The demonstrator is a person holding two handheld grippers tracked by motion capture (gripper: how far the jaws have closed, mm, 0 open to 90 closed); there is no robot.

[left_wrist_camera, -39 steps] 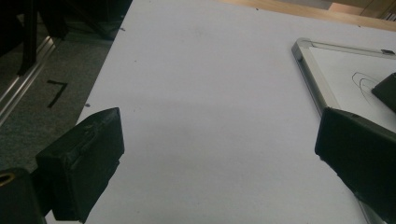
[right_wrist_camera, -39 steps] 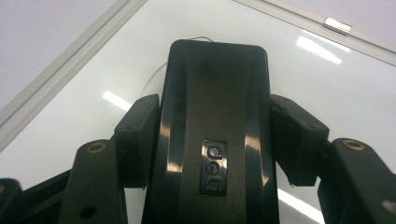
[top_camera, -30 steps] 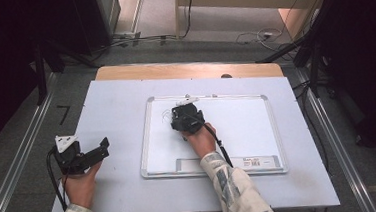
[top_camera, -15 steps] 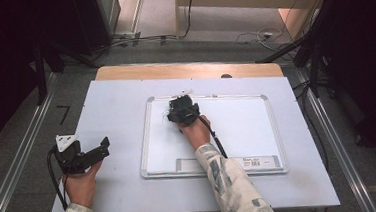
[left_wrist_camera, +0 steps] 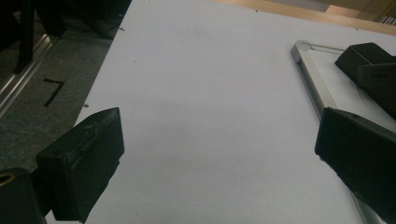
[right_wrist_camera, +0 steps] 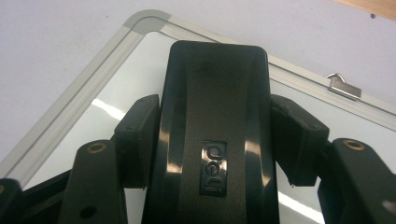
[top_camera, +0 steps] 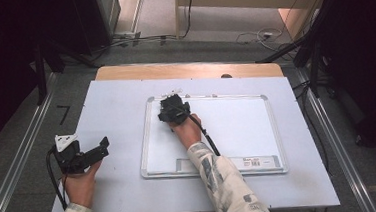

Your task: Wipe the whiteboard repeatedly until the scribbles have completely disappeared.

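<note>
Your right tongs (right_wrist_camera: pixel 212 140) clamp a black whiteboard eraser (right_wrist_camera: pixel 215 107) at the whiteboard's (top_camera: pixel 237 127) far-left corner; your left tongs (left_wrist_camera: pixel 219 154) rest spread apart on the counter (top_camera: pixel 116 111).

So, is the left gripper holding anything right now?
No, the left gripper has its jaws wide apart over the bare white tabletop, with nothing between them.

My work surface is a pale lavender-white rectangular tabletop (top_camera: pixel 116 111) with a strip of light wood (top_camera: pixel 188 70) showing along its far edge. Lying flat on it, right of centre, is a white rectangular whiteboard with a silver metal frame (top_camera: pixel 237 122), its long sides running across the table and a small metal hanger clip (right_wrist_camera: pixel 343 86) on its far rail. My left hand (top_camera: pixel 81 186) rests on the near left part of the top, well apart from the board.
</note>
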